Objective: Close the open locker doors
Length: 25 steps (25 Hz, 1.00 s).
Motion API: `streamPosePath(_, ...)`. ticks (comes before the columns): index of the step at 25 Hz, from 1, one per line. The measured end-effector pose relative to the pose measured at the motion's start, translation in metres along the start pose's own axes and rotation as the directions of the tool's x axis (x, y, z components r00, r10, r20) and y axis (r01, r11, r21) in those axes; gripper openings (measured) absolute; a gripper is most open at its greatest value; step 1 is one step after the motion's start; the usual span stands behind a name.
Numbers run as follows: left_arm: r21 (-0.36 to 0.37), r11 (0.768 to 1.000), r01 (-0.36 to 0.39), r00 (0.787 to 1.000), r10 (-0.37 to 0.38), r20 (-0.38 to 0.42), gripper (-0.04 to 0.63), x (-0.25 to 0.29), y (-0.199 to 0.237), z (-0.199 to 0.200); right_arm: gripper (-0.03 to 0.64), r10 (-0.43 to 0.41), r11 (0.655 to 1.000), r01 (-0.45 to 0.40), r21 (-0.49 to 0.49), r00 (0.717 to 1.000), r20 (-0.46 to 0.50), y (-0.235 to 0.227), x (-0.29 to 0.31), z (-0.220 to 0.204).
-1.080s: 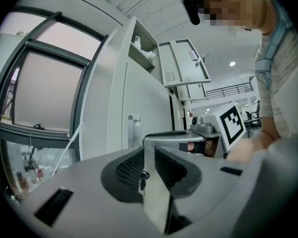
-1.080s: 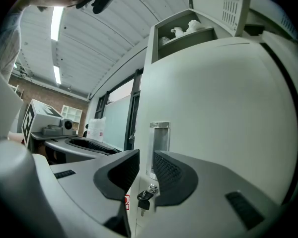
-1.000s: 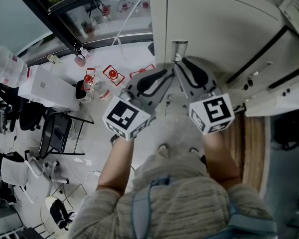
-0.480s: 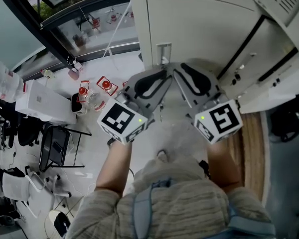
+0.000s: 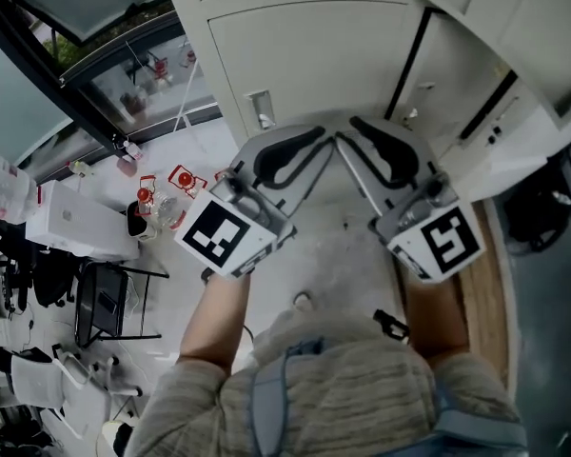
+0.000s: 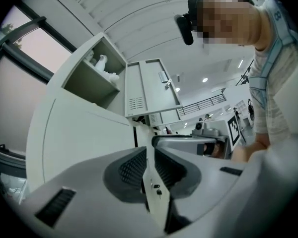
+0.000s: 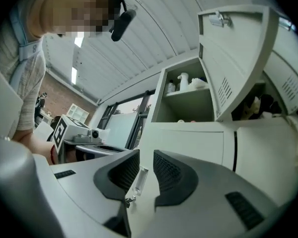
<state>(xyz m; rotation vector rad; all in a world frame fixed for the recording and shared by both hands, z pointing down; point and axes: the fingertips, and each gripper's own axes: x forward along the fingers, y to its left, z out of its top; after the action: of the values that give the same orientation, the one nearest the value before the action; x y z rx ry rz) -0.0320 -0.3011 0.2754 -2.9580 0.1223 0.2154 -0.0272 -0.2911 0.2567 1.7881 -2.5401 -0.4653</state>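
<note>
You've backed left claw (image 6: 150, 167) and right claw (image 7: 145, 175) off lower locker door (image 5: 305, 55), looks shut; both parted, empty; upper door (image 7: 238, 48) open.

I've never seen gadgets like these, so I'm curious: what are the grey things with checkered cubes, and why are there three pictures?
A person holds a tool called a gripper in each hand: the left gripper and the right gripper. Each has two jaws that pinch like tongs. The patterned cube is part of the tool. One picture comes from a camera on the person's head, looking down. The other two come from cameras riding on the grippers. There is no table here, only pale lockers. One upper door hangs open, showing bottles on a shelf. Both pairs of jaws stand slightly apart and hold nothing.
</note>
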Motion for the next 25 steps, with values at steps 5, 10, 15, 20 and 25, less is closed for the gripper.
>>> streamPosePath(5, 0.038, 0.998, 0.056, 0.997, -0.057, 0.051, 0.048, 0.033, -0.026, 0.026, 0.086, -0.068, 0.996, 0.072, -0.054, 0.995, 0.076, -0.029, -0.039, 0.03)
streamPosePath(10, 0.079, 0.988, 0.132, 0.988, -0.138, 0.07, 0.048, 0.065, -0.061, 0.05, 0.086, -0.143, 0.985, 0.152, -0.086, 0.984, 0.104, -0.055, -0.079, 0.054)
streamPosePath(15, 0.123, 0.974, 0.192, 0.975, -0.204, 0.094, 0.048, 0.09, -0.086, 0.074, 0.086, -0.176, 0.971, 0.194, -0.143, 0.976, 0.125, -0.073, -0.106, 0.076)
streamPosePath(20, 0.16, 0.962, 0.22, 0.967, -0.237, 0.094, 0.048, 0.108, -0.102, 0.082, 0.086, -0.193, 0.957, 0.206, -0.203, 0.978, 0.08, -0.097, -0.133, 0.08)
streamPosePath(25, 0.165, 0.961, 0.222, 0.965, -0.241, 0.105, 0.048, 0.12, -0.113, 0.089, 0.086, -0.219, 0.956, 0.225, -0.19, 0.974, 0.051, -0.115, -0.154, 0.077)
